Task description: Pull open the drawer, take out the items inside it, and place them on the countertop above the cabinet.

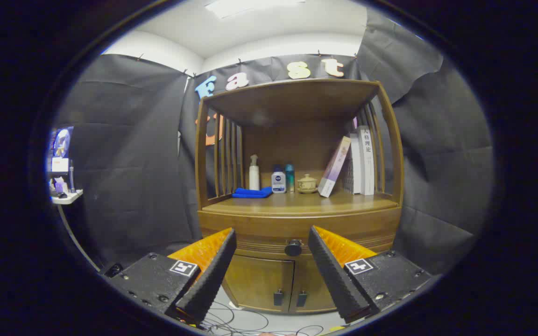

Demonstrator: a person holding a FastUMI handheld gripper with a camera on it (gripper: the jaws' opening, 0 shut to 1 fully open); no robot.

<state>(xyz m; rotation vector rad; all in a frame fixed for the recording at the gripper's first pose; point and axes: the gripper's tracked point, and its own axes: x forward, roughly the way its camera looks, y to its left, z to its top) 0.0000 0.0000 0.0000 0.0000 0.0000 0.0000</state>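
A wooden cabinet point(297, 219) stands straight ahead, with a closed drawer point(269, 242) under its countertop point(297, 204). The drawer's round dark knob point(293, 248) sits beyond my fingers, in line with the gap between them but closer to the right one. My gripper point(272, 233) is open, fingers spread wide, nothing between them. What lies inside the drawer is hidden.
On the countertop stand a folded blue cloth point(251, 192), a white pump bottle point(254, 173), two small bottles point(279, 179), a small lidded pot point(307, 184) and leaning books point(354, 161). Two lower doors point(278, 284) sit below the drawer. Cables point(245, 322) lie on the floor.
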